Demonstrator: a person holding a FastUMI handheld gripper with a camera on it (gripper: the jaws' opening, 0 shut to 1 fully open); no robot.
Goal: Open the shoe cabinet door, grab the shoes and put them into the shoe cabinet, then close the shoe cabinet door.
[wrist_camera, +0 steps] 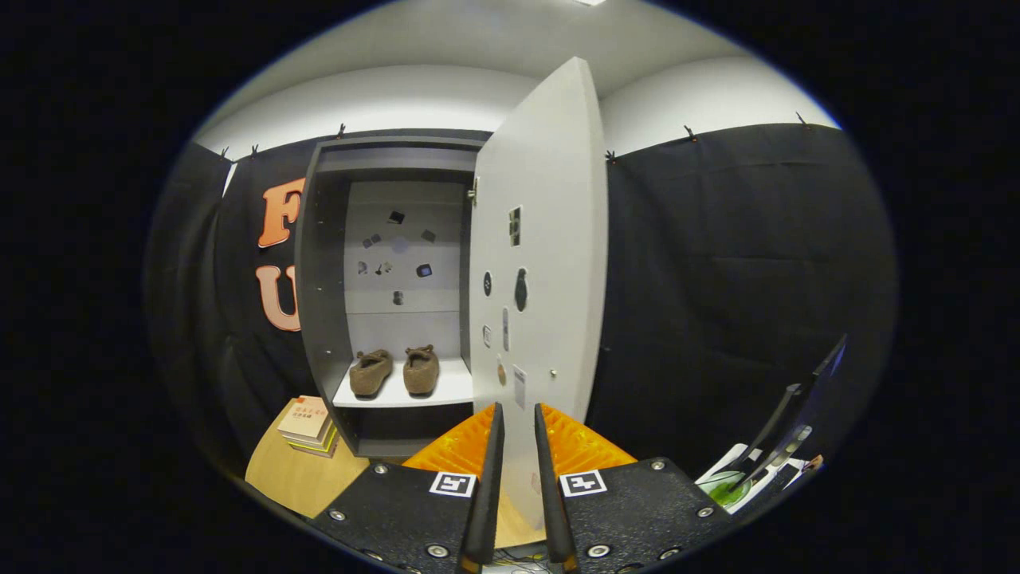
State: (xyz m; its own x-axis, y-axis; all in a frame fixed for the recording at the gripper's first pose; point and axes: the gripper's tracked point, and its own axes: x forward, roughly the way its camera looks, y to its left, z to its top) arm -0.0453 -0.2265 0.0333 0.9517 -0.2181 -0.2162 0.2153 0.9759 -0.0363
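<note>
**Inspector:** Report the gripper (518, 422).

**Assistant:** Its two fingers stand close together with a narrow gap between them. The lower edge of the cabinet door (542, 263) shows in that gap, but I cannot tell whether the fingers press on it, so whether they grip it or merely straddle it stays undetermined.

**Inspector:** Condition of the door?

**Assistant:** Swung open, standing nearly edge-on straight ahead of the fingers. It is pale, with several small stickers and dark marks on the face turned toward the camera.

**Inspector:** The shoe cabinet (323, 287) itself?

**Assistant:** Ahead and to the left of the fingers, dark-framed with a pale back panel (402, 255). The panel carries a scatter of small stickers.

**Inspector:** And the shoes (394, 371)?

**Assistant:** A brown fuzzy pair, side by side on the pale shelf (450, 391) inside the cabinet, beyond and left of the fingers. They are apart from each other and sit flat on their soles.

**Inspector:** Anything else noted?

**Assistant:** A stack of books (309, 422) lies on the wooden bench (295, 478), just left of the cabinet's base. To the far right of the fingers some dark rods lean over a white and green item; I cannot identify it.
</note>
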